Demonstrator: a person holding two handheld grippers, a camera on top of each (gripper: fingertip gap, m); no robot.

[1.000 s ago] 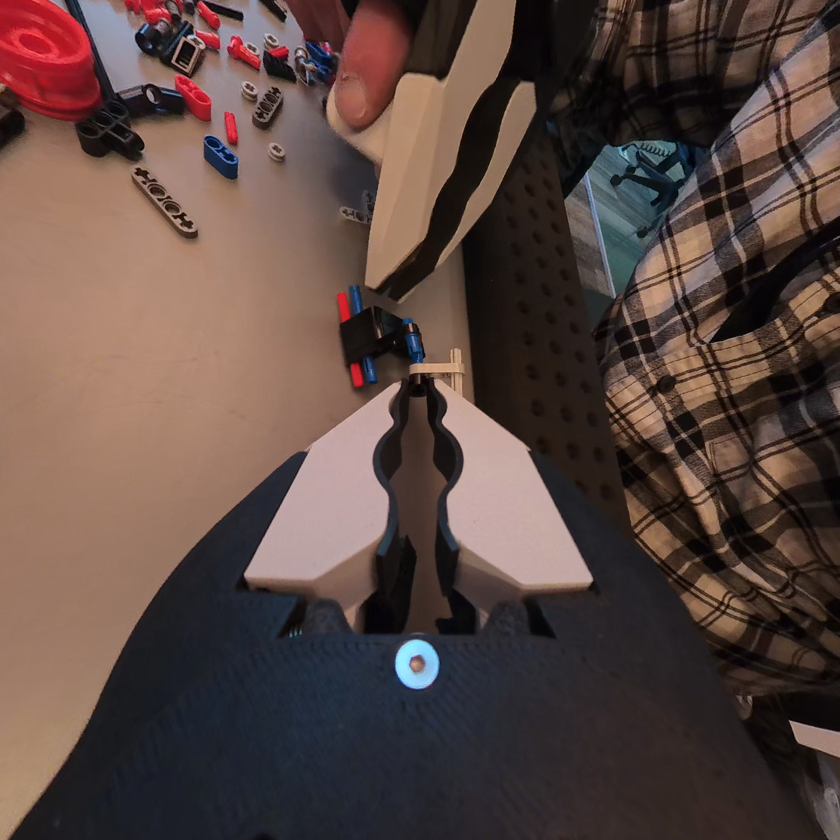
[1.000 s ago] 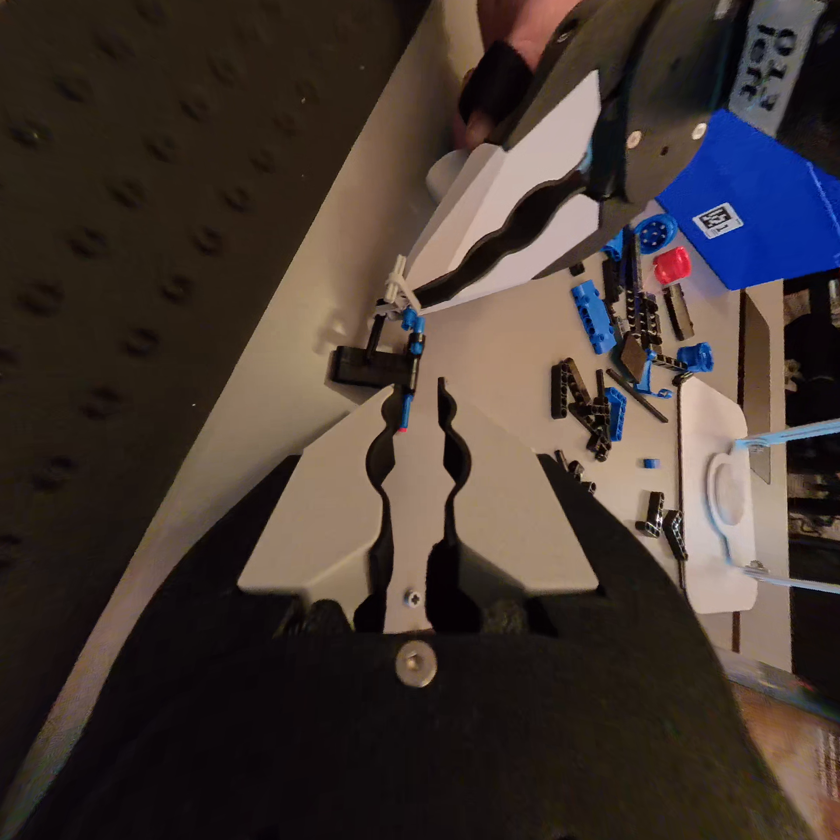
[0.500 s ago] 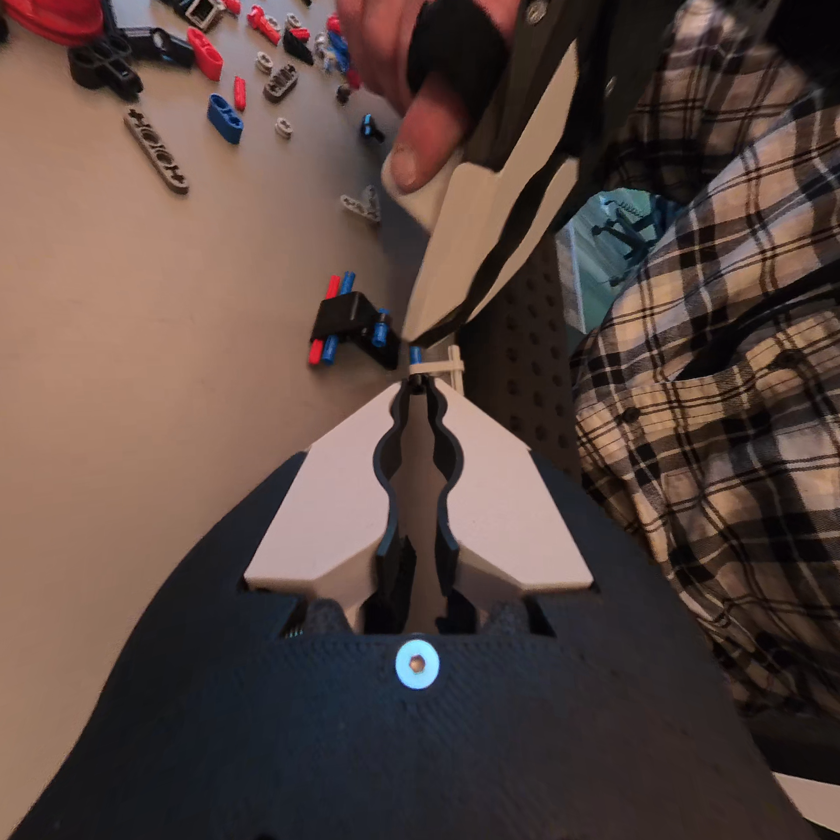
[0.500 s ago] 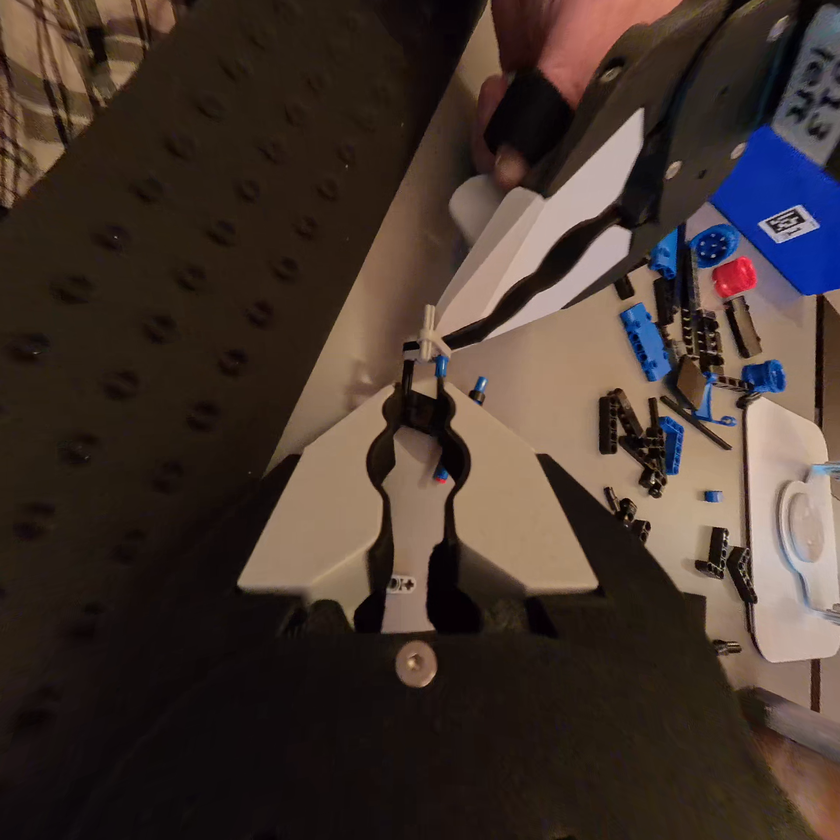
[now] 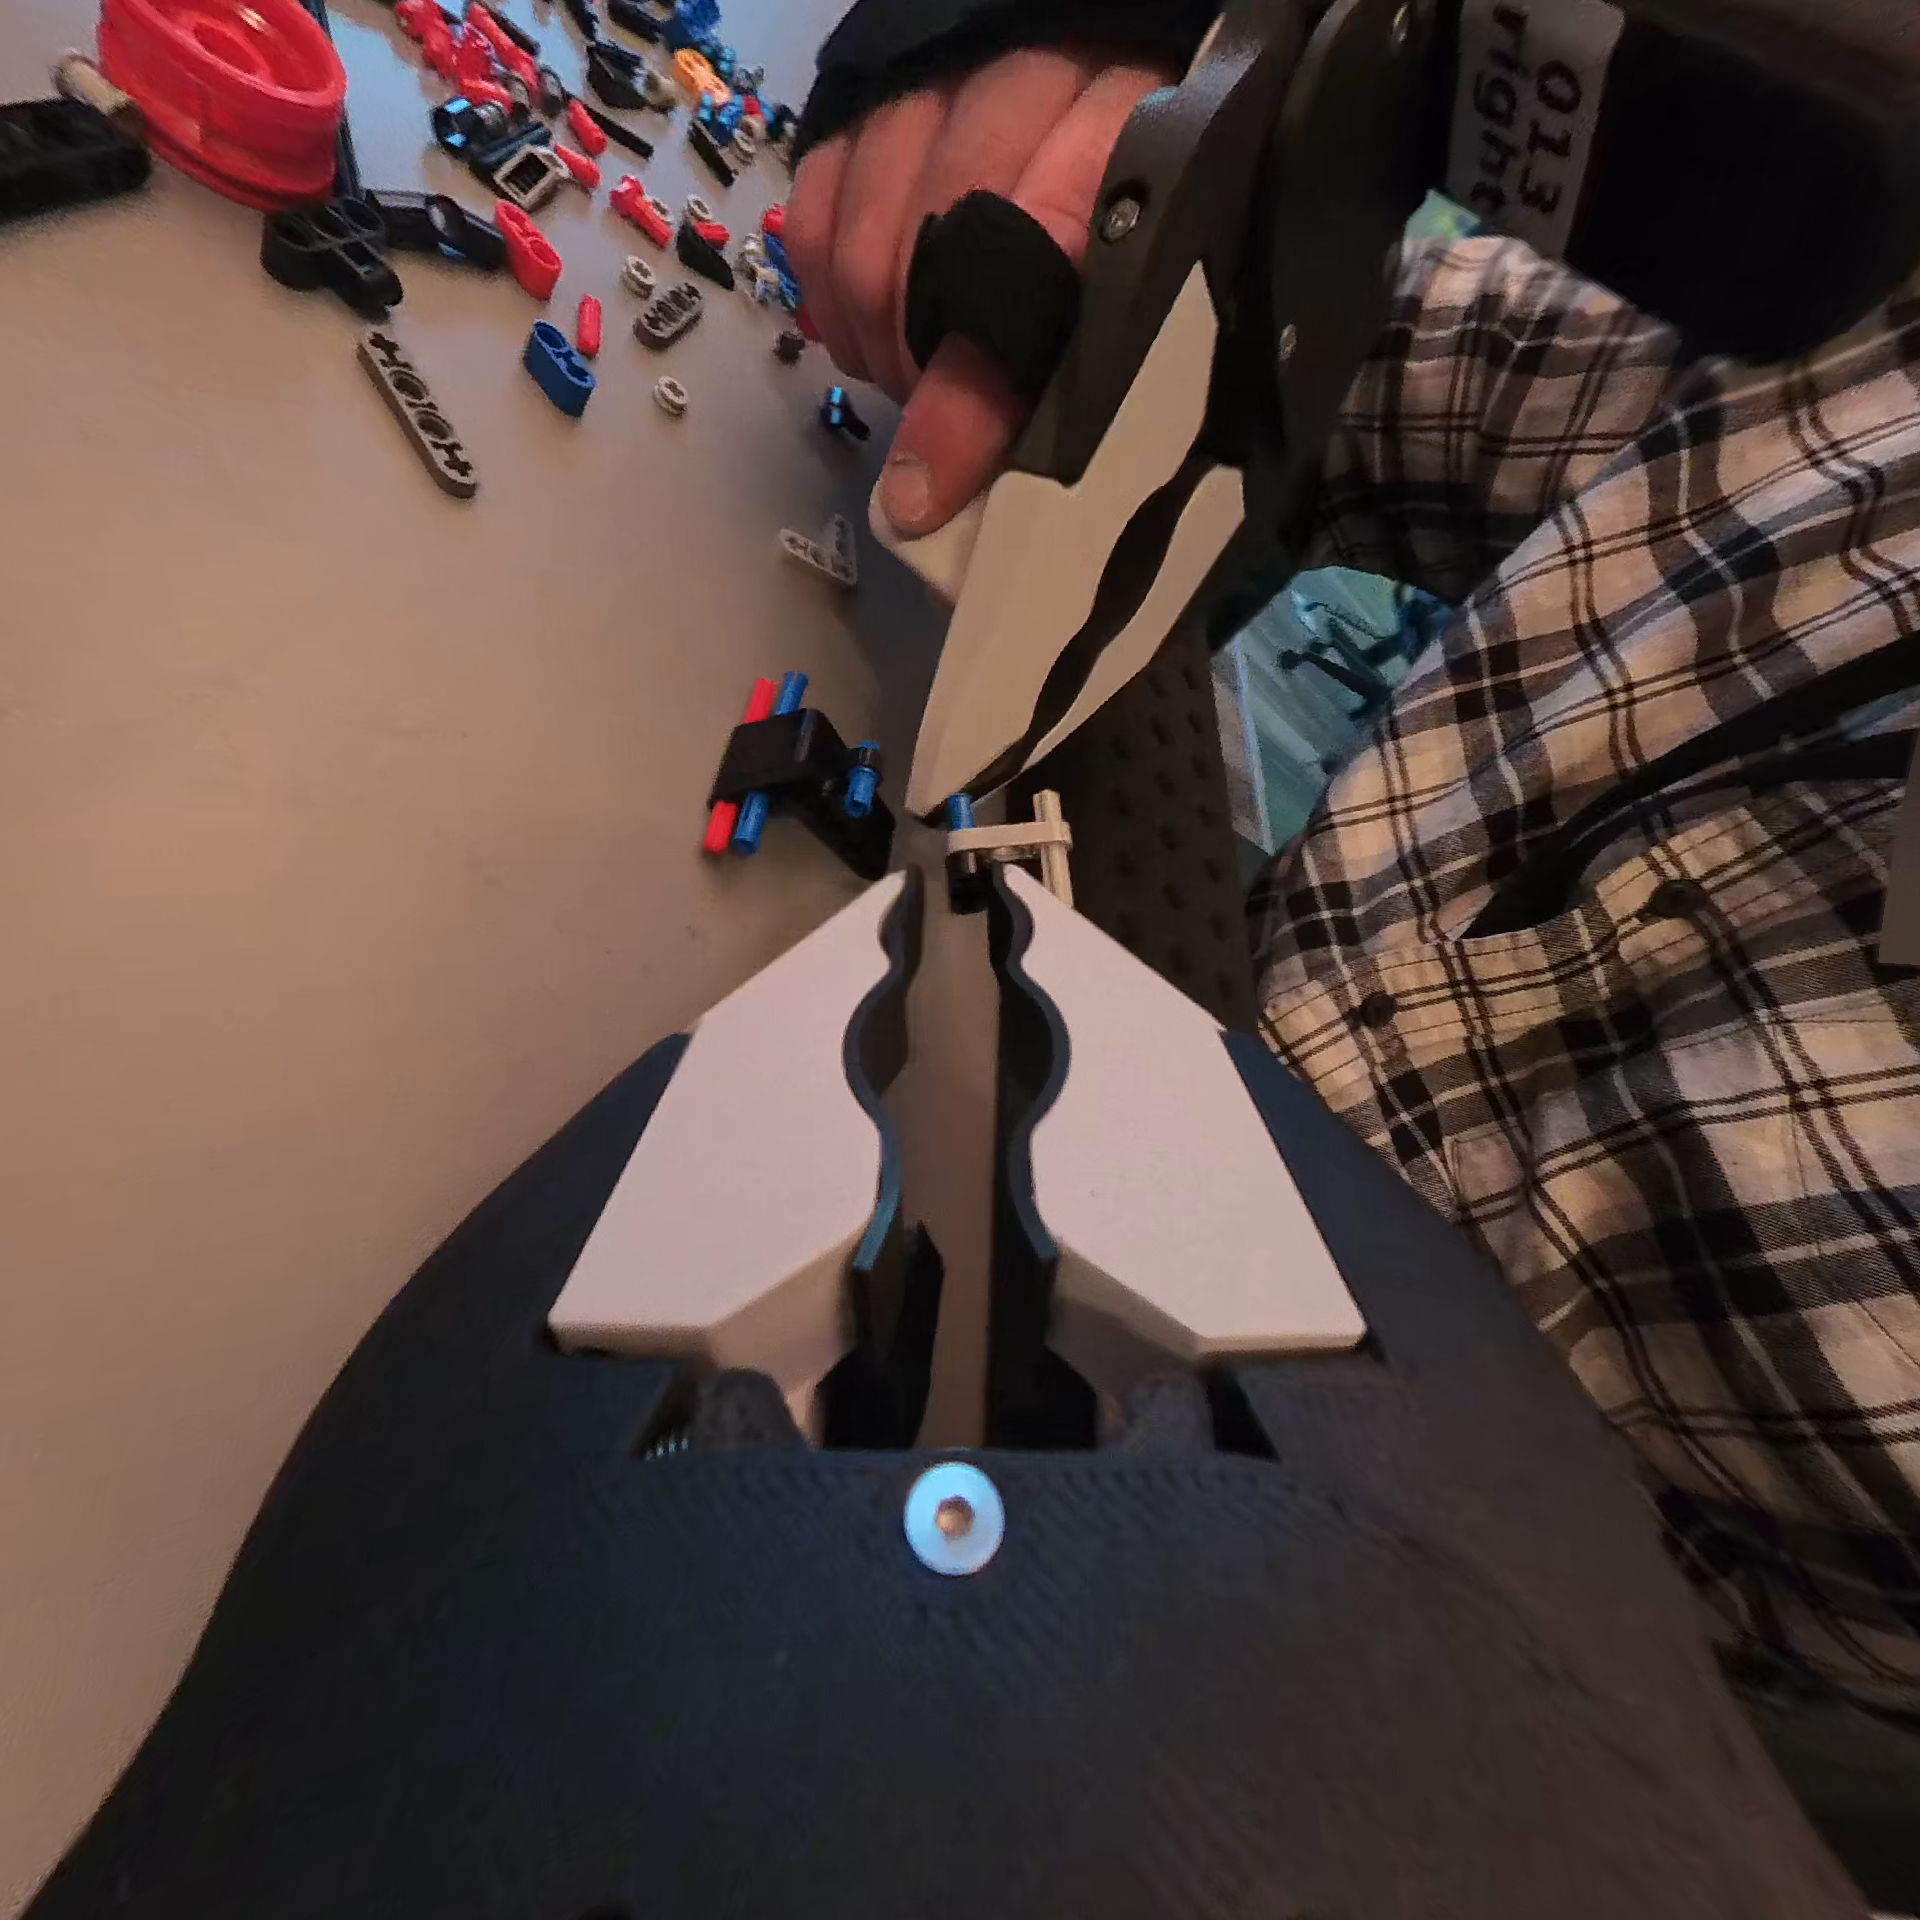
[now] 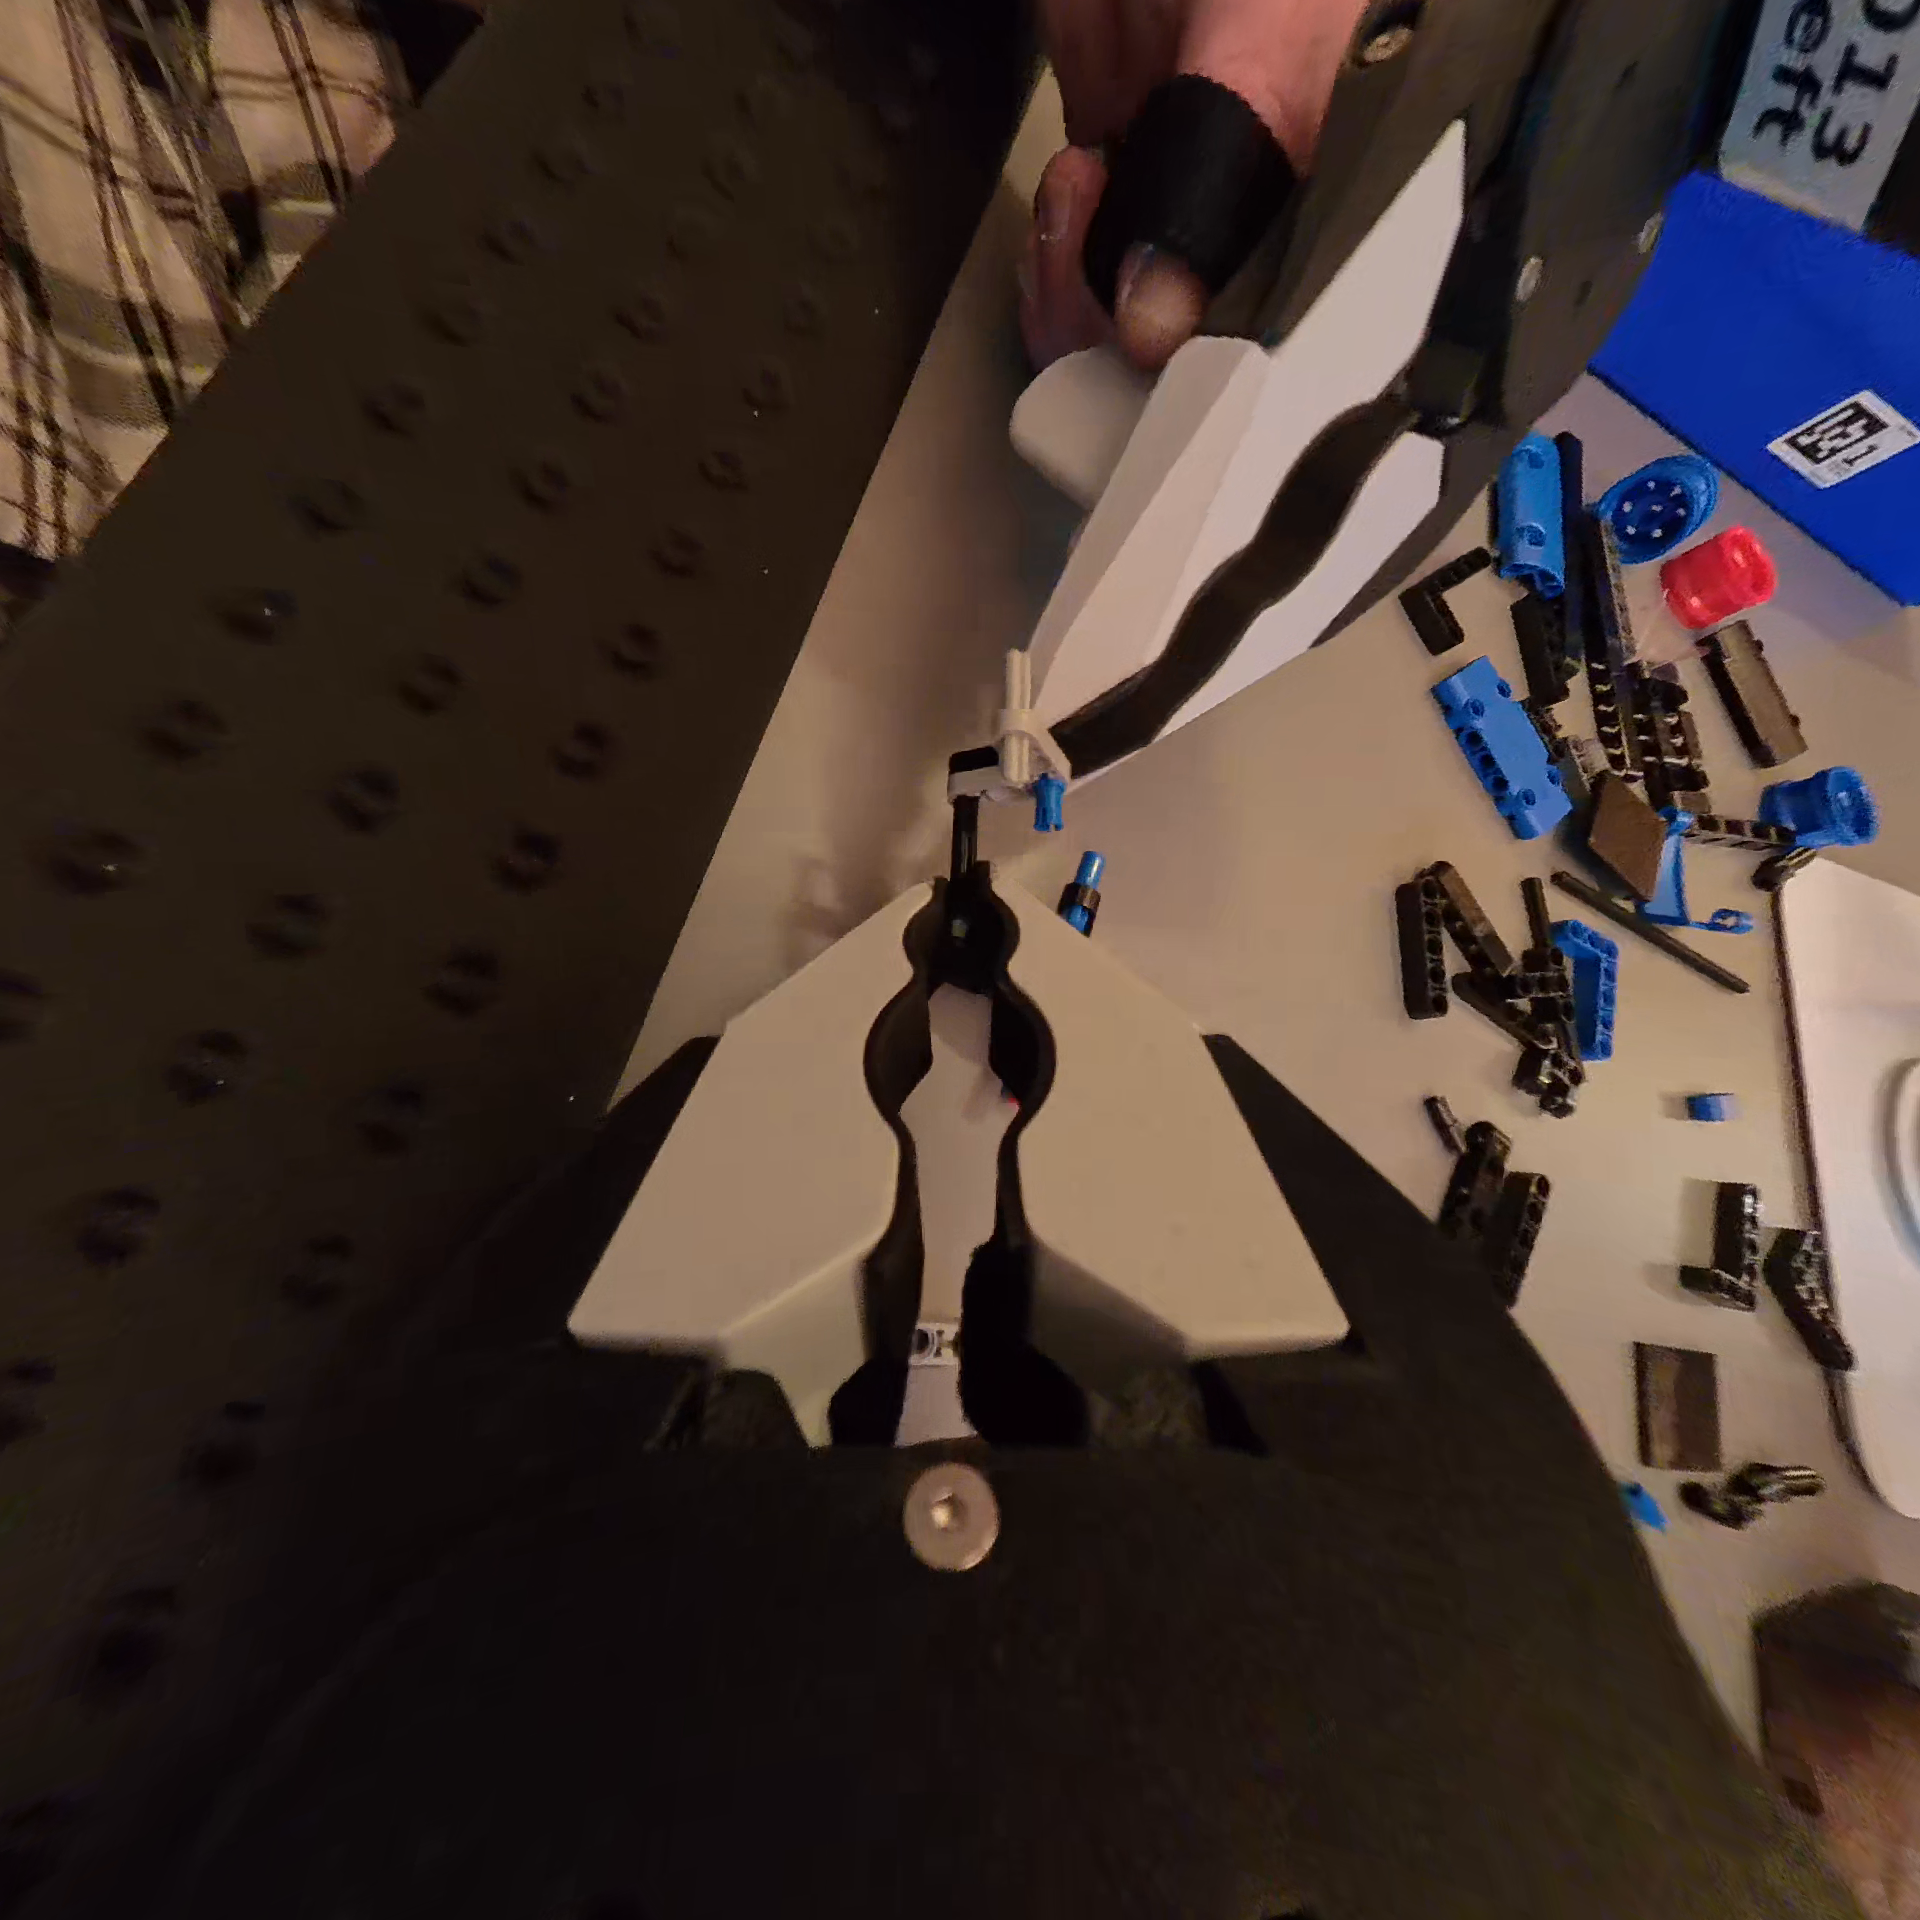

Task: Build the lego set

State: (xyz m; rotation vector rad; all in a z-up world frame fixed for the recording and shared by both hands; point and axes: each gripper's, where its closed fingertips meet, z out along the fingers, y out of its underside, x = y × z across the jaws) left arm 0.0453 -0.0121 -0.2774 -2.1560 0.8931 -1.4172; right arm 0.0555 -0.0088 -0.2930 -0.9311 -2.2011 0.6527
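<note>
Plaid shirt (image 5: 1621, 1039) at right; black perforated panel (image 6: 436, 582) beside grey table (image 5: 260, 831).

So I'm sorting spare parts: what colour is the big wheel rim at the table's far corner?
Red; the wheel rim shows best in the left wrist view.

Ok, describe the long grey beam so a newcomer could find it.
Start at the big red wheel in the left wrist view's top-left corner. Below and right of it lies the grey beam, the only flat grey strip with a row of holes.

The right gripper (image 6: 961, 914), open a second ago, now clamps the black piece (image 6: 961, 940) beside the left gripper (image 6: 1049, 764).
</note>
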